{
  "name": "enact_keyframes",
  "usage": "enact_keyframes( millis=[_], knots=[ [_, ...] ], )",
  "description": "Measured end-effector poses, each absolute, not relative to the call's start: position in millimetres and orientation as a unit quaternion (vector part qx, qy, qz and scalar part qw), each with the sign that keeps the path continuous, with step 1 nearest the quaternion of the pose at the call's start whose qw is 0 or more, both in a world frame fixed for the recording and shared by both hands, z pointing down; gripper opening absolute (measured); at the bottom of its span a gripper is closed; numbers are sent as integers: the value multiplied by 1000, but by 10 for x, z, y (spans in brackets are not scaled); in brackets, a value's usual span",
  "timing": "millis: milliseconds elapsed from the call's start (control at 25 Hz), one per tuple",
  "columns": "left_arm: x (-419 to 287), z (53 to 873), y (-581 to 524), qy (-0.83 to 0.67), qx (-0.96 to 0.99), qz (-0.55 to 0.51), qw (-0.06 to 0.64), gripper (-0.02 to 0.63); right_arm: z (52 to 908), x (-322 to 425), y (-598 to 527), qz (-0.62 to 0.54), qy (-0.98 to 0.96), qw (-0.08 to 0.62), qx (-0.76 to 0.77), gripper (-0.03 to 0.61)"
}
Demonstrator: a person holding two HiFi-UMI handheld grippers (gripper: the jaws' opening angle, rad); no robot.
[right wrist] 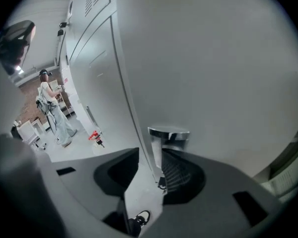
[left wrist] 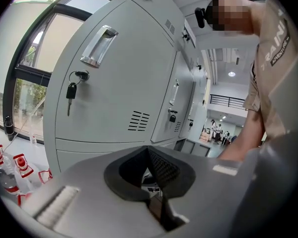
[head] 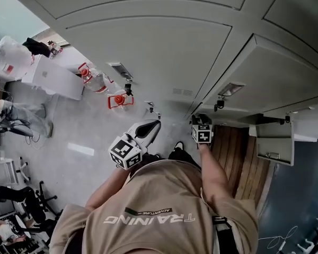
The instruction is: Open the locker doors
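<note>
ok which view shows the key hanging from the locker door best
Left gripper view: the key hangs clear below its lock on the locker door. Head view shows only a tiny dark speck; right gripper view misses it.

right claw [head: 201, 119] at locker door [head: 286, 73] edge — left claw [head: 155, 125] off lockers

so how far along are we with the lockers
Done: one door at far right looks swung out. In hand: the right gripper looks closed on the handle of the next door, already ajar. Left: the closed doors by the left gripper, which is shut and empty; one has a key hanging.
</note>
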State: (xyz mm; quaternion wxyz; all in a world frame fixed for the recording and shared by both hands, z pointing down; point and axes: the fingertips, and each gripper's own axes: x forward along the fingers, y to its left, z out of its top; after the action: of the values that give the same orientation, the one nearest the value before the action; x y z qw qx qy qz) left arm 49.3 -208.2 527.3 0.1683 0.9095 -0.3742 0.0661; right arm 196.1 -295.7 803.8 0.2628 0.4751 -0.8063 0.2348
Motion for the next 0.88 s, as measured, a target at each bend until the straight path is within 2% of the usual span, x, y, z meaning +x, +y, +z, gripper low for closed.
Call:
enact_keyframes(
  millis=[160,600,880],
  knots=[
    [509,5167,-1887,-337,924,65,168,6,8027,2126,-2446,256,-783,285,489,112],
    [412,5166,-1069,-259,952,80,143,6,8117,3188,-1182,285,-687,317,588,112],
    [469,5160,-723,-260,951,89,140,6,8048,3926,-757,306,-635,279,652,91]
  ],
)
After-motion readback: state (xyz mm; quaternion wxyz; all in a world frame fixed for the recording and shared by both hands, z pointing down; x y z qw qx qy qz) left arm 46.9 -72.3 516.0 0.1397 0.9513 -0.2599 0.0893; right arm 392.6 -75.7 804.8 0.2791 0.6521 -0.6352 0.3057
